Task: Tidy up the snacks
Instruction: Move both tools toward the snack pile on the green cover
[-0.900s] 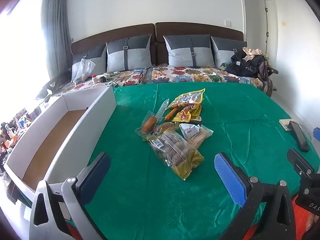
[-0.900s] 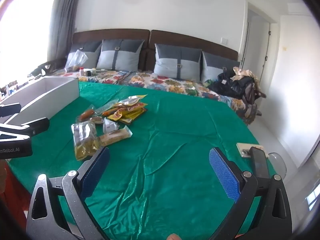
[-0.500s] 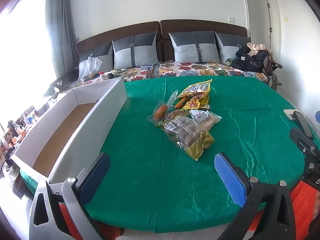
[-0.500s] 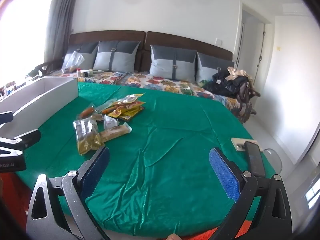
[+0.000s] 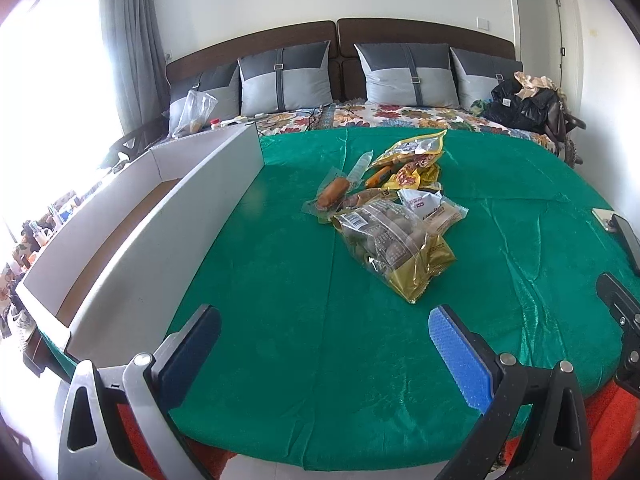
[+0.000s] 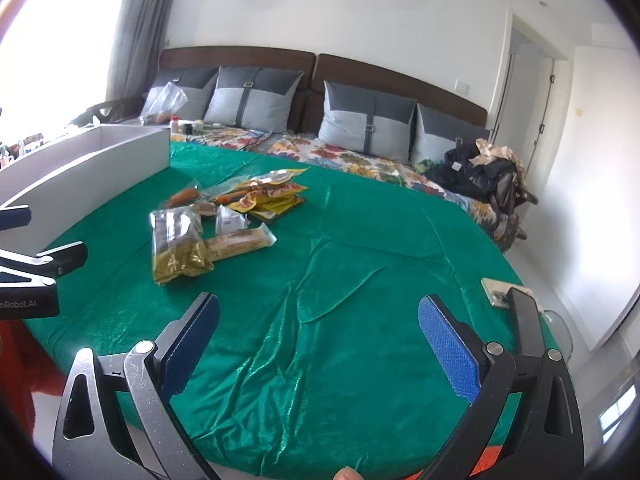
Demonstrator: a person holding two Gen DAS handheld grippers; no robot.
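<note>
Nearest, the left claw (image 5: 324, 344) hangs released over the front edge of the table (image 5: 280, 288), its blue pads spread wide with only green cloth between them. The right claw (image 6: 318, 336) is released too, jaws wide and empty, over the cloth at the table's near side. Both tilt downward from off the edge, which suits a start: nothing is picked yet, and wide jaws are ready for bulky packets.

Farther in, the snacks (image 5: 384, 204) lie in one loose heap near the table's middle, at about 12 o'clock from the left claw and about 11 o'clock from the right claw. The closest piece is a clear bag with a gold end (image 5: 394, 252), probably the easiest first pick, since it lies atop the heap's near edge.

At 10 o'clock from the left claw stands a long white box (image 5: 168, 236), open-topped and seemingly empty, likely where the snacks belong. A phone (image 6: 524, 320) rests at the table's right rim. Beyond everything, cushions (image 5: 286, 76) line a bed.
</note>
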